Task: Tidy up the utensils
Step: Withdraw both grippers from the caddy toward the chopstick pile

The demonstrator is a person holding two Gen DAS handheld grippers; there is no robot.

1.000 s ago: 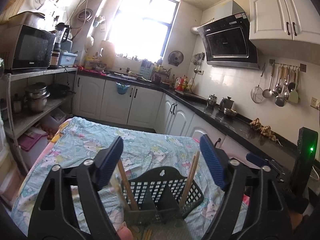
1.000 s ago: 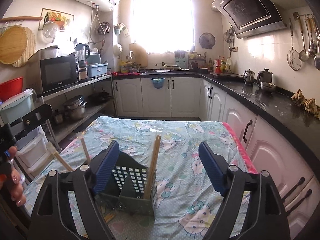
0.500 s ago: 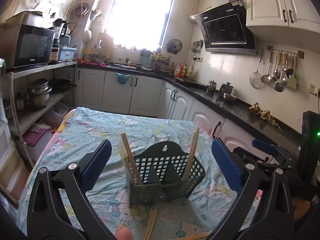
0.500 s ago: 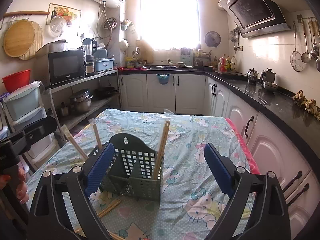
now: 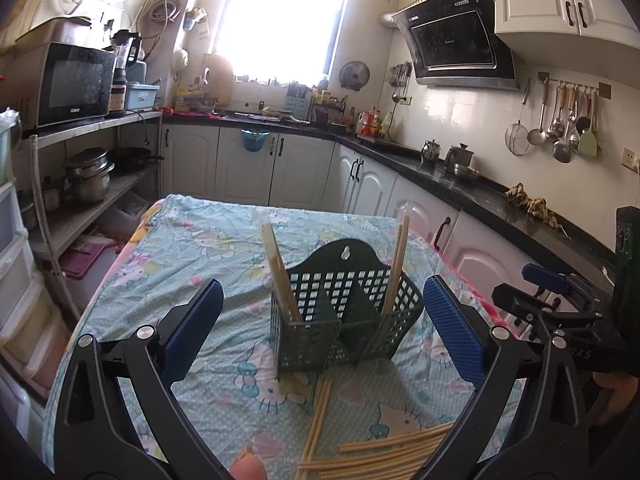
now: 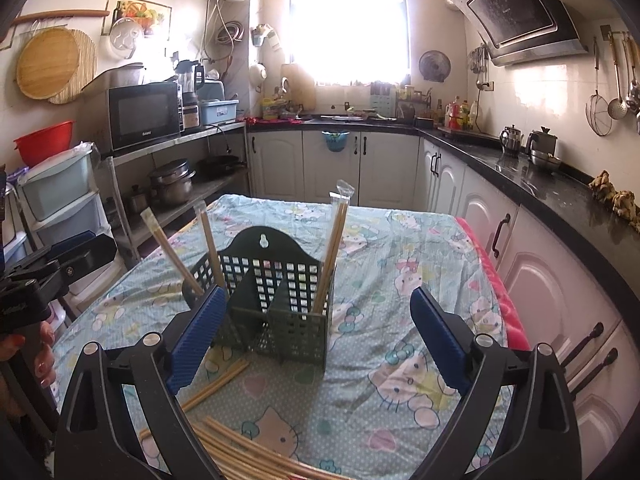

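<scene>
A dark green mesh utensil basket [image 5: 344, 320] stands on the table and also shows in the right wrist view [image 6: 276, 300]. Wrapped chopsticks lean in its left compartment [image 5: 280, 276] and right compartment [image 5: 396, 268]. Loose chopsticks [image 5: 384, 456] lie on the cloth in front of it, also in the right wrist view [image 6: 240, 448]. My left gripper [image 5: 320, 332] is open and empty, a little in front of the basket. My right gripper [image 6: 316, 336] is open and empty, in front of the basket's right side.
The table wears a light blue cartoon-print cloth [image 5: 224, 248]. A metal shelf [image 5: 80, 184] with pots and a microwave stands to the left. White cabinets under a black counter [image 6: 560, 200] run along the right and back.
Both grippers have pulled back and up from the basket. The loose chopsticks on the cloth have come into view. Both stay open.
</scene>
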